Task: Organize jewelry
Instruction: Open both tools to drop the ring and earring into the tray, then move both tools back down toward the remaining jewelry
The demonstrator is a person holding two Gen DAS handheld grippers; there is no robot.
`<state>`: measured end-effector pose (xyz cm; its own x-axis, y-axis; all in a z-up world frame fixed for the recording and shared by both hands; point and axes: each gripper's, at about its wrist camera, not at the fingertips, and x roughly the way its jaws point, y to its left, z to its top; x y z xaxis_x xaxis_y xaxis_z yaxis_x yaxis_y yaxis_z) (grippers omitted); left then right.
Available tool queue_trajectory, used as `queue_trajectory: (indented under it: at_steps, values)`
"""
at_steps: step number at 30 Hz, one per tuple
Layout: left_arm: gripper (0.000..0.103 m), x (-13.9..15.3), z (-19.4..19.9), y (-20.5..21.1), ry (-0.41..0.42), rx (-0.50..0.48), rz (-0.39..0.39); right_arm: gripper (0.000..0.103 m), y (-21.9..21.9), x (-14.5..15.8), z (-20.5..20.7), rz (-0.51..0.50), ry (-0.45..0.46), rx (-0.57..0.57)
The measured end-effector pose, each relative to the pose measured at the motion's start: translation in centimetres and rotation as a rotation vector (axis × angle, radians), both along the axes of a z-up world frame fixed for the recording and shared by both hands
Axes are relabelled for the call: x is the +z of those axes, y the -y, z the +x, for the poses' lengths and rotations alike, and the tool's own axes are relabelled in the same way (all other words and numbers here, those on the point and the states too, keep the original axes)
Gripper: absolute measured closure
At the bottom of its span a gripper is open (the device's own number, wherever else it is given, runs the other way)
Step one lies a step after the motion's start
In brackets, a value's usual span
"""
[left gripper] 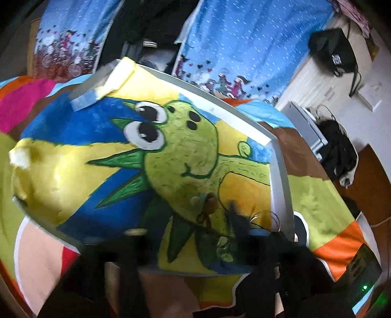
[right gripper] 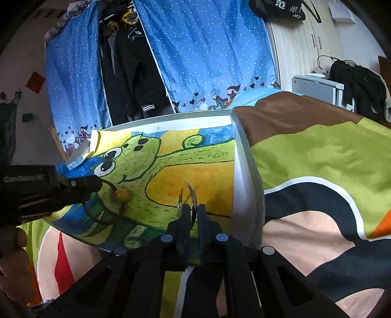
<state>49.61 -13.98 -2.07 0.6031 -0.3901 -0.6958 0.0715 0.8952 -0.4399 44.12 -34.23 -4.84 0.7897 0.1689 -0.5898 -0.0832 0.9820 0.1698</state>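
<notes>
Right wrist view: the right gripper has its jaws clamped on 2 thin metal rings above the white tray lined with a dinosaur drawing. Left gripper pinches the cord of an amber-bead necklace; its own view is blurred.

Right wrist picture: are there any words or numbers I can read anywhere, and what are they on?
"范米" in white, on the black bag hanging at the top; a smaller white line under it is too small to read.
White marks on the black bag in the left wrist picture: too blurred to read.
Small logo on the white box: too small to read.
The dinosaur painting has no words.
</notes>
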Motion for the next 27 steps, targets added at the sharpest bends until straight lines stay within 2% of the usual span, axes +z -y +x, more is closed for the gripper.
queue_trajectory:
  at_steps: [1, 3, 5, 7, 9, 10, 11, 18, 22, 24, 27]
  values:
    - [0.037, 0.2, -0.7, -0.6, 0.016, 0.024, -0.011, 0.091, 0.2, 0.1, -0.3, 0.003, 0.001, -0.002]
    - [0.037, 0.8, -1.4, -1.1, 0.023, 0.032, -0.004, 0.077, 0.7, 0.4, -1.0, 0.008, 0.012, -0.010]
    - [0.037, 1.3, -2.2, -1.3, 0.023, 0.029, 0.038, 0.072, 1.3, 0.9, -1.8, 0.017, 0.027, -0.019]
    - [0.037, 2.2, -3.8, -1.4, 0.057, 0.024, 0.084, 0.069, 1.8, 1.5, -2.8, 0.034, 0.039, -0.030]
    - [0.029, 3.0, -5.5, -1.4, 0.099, 0.023, 0.108, 0.053, 2.2, 2.2, -4.4, 0.046, 0.061, -0.040]
    - [0.018, 3.5, -6.8, -1.7, 0.132, 0.033, 0.116, 0.048, 2.3, 2.5, -5.1, 0.048, 0.072, -0.046]
    - [0.014, 3.8, -7.9, -1.9, 0.157, 0.042, 0.112, 0.039, 2.3, 2.8, -5.9, 0.049, 0.084, -0.052]
    - [0.013, 5.2, -14.7, -3.6, 0.255, 0.060, 0.090, 0.008, 1.2, 5.7, -13.4, 0.042, 0.218, -0.020]
    - [0.006, 5.8, -19.0, -5.2, 0.314, 0.088, 0.121, 0.005, 0.0, 6.7, -17.5, 0.026, 0.278, 0.007]
    - [0.006, 6.0, -21.2, -5.9, 0.346, 0.102, 0.146, 0.000, -0.5, 7.2, -19.0, 0.016, 0.301, 0.018]
    - [0.005, 6.1, -23.9, -6.8, 0.378, 0.107, 0.169, 0.000, -1.4, 7.9, -21.3, 0.011, 0.325, 0.026]
